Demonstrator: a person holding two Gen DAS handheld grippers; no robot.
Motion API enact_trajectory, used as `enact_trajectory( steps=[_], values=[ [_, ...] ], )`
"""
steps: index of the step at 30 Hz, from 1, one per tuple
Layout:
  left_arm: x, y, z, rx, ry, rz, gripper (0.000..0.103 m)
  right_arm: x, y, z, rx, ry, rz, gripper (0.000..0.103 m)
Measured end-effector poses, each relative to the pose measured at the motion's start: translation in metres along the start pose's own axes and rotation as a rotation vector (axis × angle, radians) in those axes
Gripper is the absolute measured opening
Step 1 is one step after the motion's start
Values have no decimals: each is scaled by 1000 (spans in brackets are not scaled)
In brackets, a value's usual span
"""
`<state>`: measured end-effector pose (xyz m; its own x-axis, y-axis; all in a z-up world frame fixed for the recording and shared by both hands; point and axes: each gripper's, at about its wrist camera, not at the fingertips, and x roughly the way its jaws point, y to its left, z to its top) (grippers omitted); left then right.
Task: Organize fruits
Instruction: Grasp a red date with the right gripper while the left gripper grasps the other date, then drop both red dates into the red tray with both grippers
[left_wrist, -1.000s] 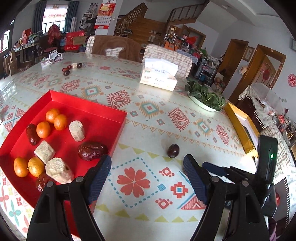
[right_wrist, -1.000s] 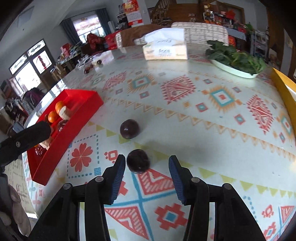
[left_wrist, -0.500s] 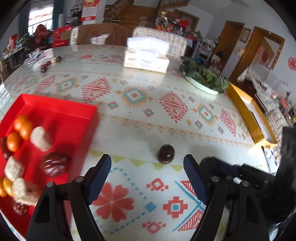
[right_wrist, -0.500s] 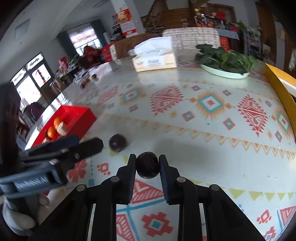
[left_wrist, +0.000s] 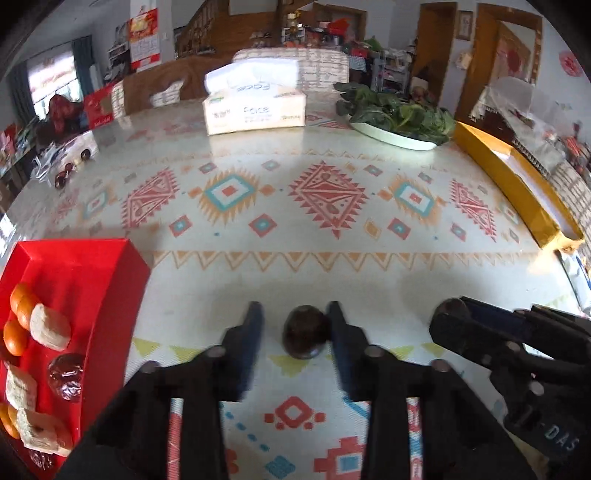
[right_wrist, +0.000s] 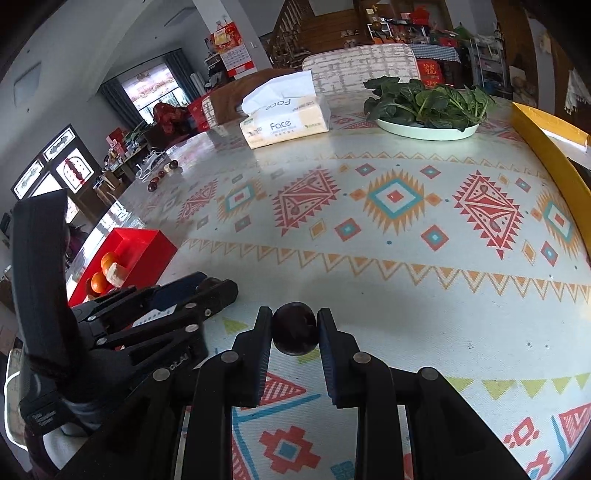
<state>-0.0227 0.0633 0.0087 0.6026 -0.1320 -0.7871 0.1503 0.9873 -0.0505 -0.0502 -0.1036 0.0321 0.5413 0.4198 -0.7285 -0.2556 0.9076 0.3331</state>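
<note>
Your left gripper (left_wrist: 293, 325), part open, straddles a dark fruit (left_wrist: 306, 336) dead ahead; right gripper (right_wrist: 294, 332) clamps another dark fruit (right_wrist: 294, 333)

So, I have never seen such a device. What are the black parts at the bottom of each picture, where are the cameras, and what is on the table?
The black parts are hand-held grippers, each with two fingers; a person holds one in each hand. Each picture comes from a camera on one gripper, looking forward along its fingers. In the left view, the left gripper is open around a dark round fruit, with a gap on one side. In the right view, the right gripper is shut on a second dark fruit. On the patterned table lie a red tray with oranges and other food, a tissue box, a plate of greens and a yellow box.
</note>
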Motion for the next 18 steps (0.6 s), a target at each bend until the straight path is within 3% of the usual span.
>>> enact_trajectory(
  steps=[4, 18],
  values=[
    [-9, 1, -2, -6, -22, 1, 22, 2, -2, 1, 8, -5, -14, 27],
    [-96, 85, -36, -275, -144, -53, 22, -5, -6, 0, 50, -63, -26, 27]
  ],
)
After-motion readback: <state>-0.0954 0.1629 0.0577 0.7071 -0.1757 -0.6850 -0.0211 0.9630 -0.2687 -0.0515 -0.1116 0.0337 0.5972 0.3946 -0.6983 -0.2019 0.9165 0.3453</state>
